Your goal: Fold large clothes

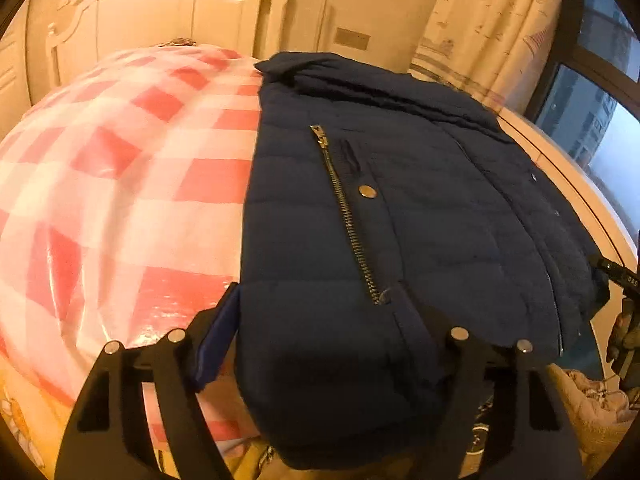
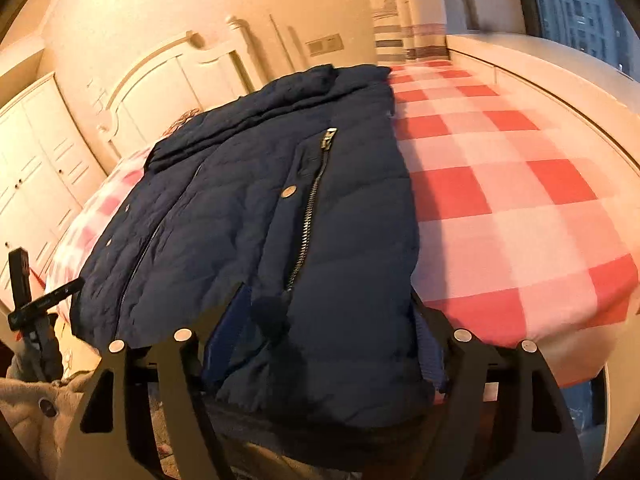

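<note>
Both the left tool (image 1: 320, 320) and right tool (image 2: 332, 316) are wide apart around the blue jacket's (image 1: 400, 200) hem, probably not pinching, ready to lift and fold it over the bed (image 2: 500, 200).

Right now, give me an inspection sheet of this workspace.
Surface: bed under a red and white checked cover, with a white headboard behind it.
Job's things: navy padded jacket lying on the bed, zipper facing up, near hem hanging over the bed's edge.
Clutter: beige fleece garment below the bed edge.
Grippers: left tool and right tool each straddle the jacket's near hem, fingers spread wide, fabric between them.
Cables: nothing seen.
Surroundings: curtain, window, white wardrobe.
</note>
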